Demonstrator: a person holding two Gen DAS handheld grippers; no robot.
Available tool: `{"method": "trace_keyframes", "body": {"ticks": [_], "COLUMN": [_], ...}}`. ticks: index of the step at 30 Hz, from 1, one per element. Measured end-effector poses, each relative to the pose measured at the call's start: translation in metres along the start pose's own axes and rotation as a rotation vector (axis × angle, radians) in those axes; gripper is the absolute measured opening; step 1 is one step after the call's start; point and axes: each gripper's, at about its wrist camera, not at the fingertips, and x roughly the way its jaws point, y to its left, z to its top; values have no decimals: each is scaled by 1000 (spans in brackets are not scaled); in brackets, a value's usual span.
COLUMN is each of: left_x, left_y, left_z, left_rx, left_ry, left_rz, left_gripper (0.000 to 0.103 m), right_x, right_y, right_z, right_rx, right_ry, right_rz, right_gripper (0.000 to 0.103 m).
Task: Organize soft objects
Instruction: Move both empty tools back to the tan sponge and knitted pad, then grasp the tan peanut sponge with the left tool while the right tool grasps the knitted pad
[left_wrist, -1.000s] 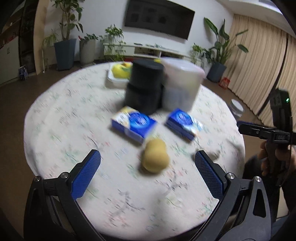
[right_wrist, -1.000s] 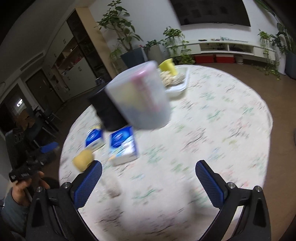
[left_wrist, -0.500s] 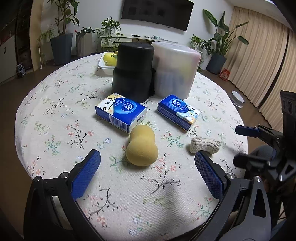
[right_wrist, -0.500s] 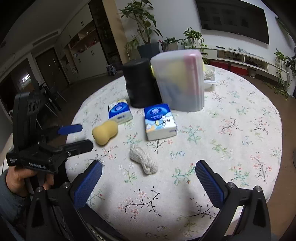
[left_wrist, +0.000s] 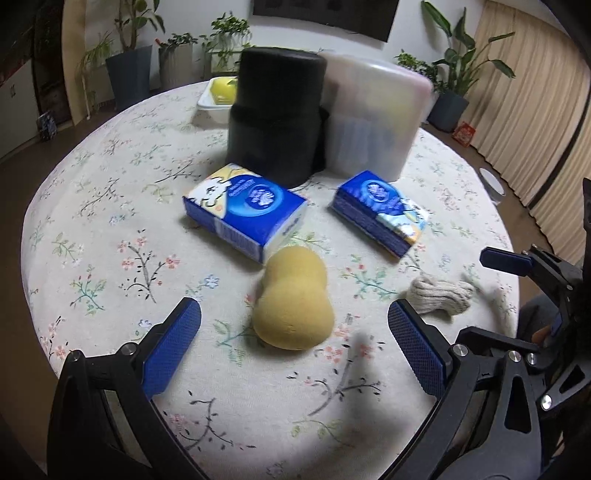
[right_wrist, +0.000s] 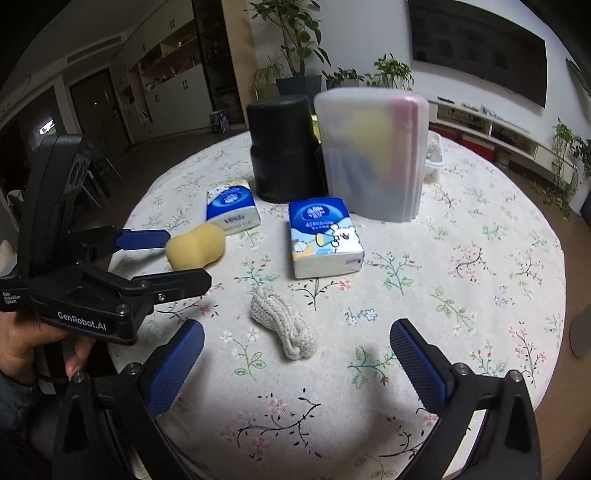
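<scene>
The yellow sponge (left_wrist: 293, 299) lies on the counter (left_wrist: 110, 206) at 12 o'clock from the left gripper (left_wrist: 293, 332), its long axis pointing away, between the wide-spread fingers. The right gripper (right_wrist: 295, 354), also spread and empty, faces the knitted cloth (right_wrist: 282, 325).

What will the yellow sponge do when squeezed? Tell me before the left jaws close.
The yellow sponge looks porous and rounded, so it will probably compress and feel light for its size. Its peanut shape lies flat on the tablecloth, so rolling seems unlikely. The left gripper, jaws wide open, flanks it; a grip at the narrow waist may hold best.
</scene>
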Motion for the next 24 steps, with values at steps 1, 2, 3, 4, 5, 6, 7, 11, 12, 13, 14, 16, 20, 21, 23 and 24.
{"method": "trace_keyframes", "body": {"ticks": [1, 2, 3, 4, 5, 6, 7, 11, 12, 13, 14, 16, 20, 21, 23, 24], "left_x": [2, 4, 7, 7, 8, 10, 10, 11, 11, 11, 11, 11, 15, 15, 13, 12], "left_y": [2, 3, 4, 3, 2, 0, 0, -2, -2, -3, -3, -3, -9, -9, -7, -7], "left_z": [0, 0, 1, 1, 2, 2, 3, 4, 4, 4, 4, 3, 2, 1, -1, -2], "left_rx": [-4, -10, -17, -11, -6, 6, 10, 22, 26, 28, 29, 31, 63, 64, 52, 47], "left_ry": [5, 13, 25, 21, 23, 25, 26, 25, 25, 26, 25, 23, 24, 19, 4, -7], "left_rz": [3, 4, 8, 18, 25, 35, 38, 64, 69, 71, 73, 80, 115, 117, 110, 104], "left_gripper": [102, 102, 102, 102, 102, 101, 101, 95, 94, 94, 94, 93, 95, 95, 95, 96], "right_x": [3, 6, 7, 9, 12, 14, 15, 21, 22, 23, 25, 28, 33, 35, 37, 37], "right_y": [-2, -4, -5, -6, -7, -7, -7, -6, -7, -7, -7, -7, -2, -1, 1, 1], "right_z": [0, 1, 1, 1, 1, 1, 1, 0, 1, 1, 1, 3, 7, 7, 8, 8], "right_rx": [7, 13, 17, 20, 22, 22, 22, 23, 22, 20, 20, 17, -5, -9, -18, -19], "right_ry": [9, 22, 27, 33, 41, 49, 53, 76, 77, 81, 86, 94, 99, 100, 103, 104], "right_rz": [-4, -13, -14, -12, -10, -6, -3, 2, 1, -2, -4, -9, -19, -23, -36, -40], "right_gripper": [101, 100, 100, 100, 100, 99, 99, 98, 96, 95, 94, 94, 94, 94, 94, 94]}}
